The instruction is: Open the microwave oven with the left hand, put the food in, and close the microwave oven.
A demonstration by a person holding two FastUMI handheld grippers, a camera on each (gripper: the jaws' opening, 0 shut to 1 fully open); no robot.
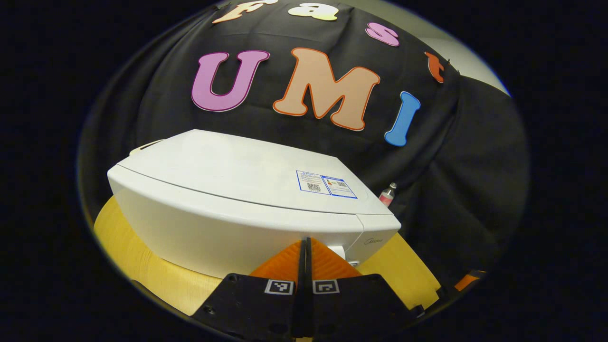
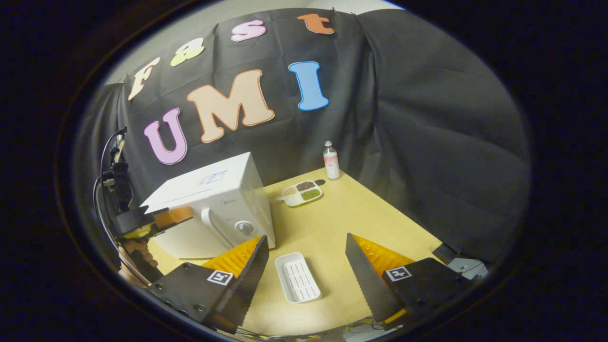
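A white microwave oven (image 2: 213, 209) stands door shut on the wooden tabletop (image 2: 342, 223). The left gripper (image 1: 306, 247), fingers pressed together, sits close against its front edge. The right gripper (image 2: 306, 259) hovers with fingers spread wide above an empty white tray (image 2: 298, 277). Beyond, a divided dish of food (image 2: 302, 192) lies just beside a small bottle (image 2: 330, 160)

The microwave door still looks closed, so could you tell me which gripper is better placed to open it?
Left. The left gripper, jaws shut, sits right by the microwave's door handle. The right gripper, open, hangs over the white tray.
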